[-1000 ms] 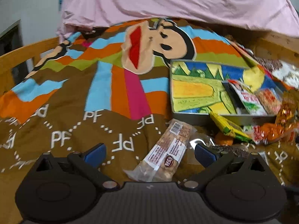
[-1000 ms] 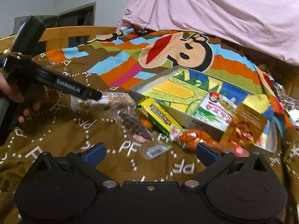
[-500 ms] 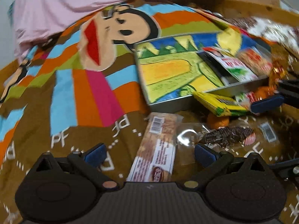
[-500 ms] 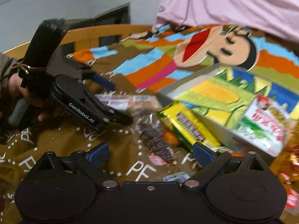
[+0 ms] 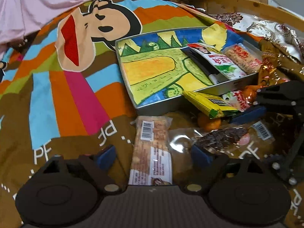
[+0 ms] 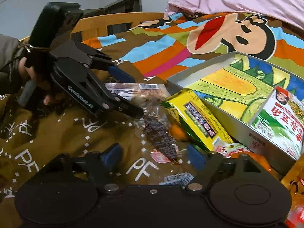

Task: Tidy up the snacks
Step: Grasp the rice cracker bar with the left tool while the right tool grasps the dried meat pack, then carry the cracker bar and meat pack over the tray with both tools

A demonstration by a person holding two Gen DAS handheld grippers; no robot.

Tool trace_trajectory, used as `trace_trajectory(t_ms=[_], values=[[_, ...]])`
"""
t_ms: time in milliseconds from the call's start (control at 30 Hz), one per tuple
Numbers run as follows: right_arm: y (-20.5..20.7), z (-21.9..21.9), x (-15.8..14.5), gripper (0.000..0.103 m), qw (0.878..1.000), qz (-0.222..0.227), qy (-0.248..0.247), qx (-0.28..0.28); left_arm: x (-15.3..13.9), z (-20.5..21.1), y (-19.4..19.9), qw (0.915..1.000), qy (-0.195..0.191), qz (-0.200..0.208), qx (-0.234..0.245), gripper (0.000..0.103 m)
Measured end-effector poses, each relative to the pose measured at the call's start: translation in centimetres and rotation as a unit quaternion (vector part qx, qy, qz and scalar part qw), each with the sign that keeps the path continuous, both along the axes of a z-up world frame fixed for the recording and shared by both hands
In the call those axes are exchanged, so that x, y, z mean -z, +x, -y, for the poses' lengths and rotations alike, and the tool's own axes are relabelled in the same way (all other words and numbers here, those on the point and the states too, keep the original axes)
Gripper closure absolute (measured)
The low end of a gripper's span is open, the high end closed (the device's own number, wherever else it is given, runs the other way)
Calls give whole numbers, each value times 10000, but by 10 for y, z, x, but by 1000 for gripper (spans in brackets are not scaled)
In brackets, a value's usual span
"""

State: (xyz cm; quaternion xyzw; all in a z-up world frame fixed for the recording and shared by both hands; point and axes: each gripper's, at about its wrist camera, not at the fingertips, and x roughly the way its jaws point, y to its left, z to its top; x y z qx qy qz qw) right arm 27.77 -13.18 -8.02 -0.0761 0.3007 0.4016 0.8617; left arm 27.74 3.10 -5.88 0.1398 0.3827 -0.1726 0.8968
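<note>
A bed carries everything here, covered by a brown bedspread (image 5: 62, 98) printed with white "PF" letters, bright stripes and a large cartoon monkey face, with a pink sheet (image 5: 57, 1) bunched across its far end. A wooden bed rail (image 6: 106, 21) runs behind, and past it stand a pale wall and a dark doorway (image 6: 125, 3). A shallow grey box (image 5: 157, 106) with a crayon-style drawing inside lies on the bedspread; a white-and-green packet (image 5: 220, 64) and a crispy bar (image 5: 243, 58) rest in its right end. Loose snacks lie just in front of it: a yellow packet (image 5: 207, 104), an orange fruit (image 5: 209, 123), a clear bag of dark snack (image 6: 161, 138) and a long nut bar (image 5: 152, 152). The left gripper (image 5: 152, 154) hangs over the nut bar, which lies between its fingers; they are closing but not yet touching it. The right gripper (image 6: 153, 154) has the clear bag between its fingers, which are also closing and stand apart from it. A hand (image 6: 36, 76) in a grey sleeve (image 6: 7, 60) holds the left gripper's handle.
</note>
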Motion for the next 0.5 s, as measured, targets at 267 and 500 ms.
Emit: trace_trajectory(t_ms=[267,500], values=[[-14,-2,-1,51,9986,138,-318,407,-8,4,0,9986,153,-234,-445,60],[-43,7,-9,52,9955,-119,-605,717,-13,12,-26,9921,-27,-463,-1166,61]])
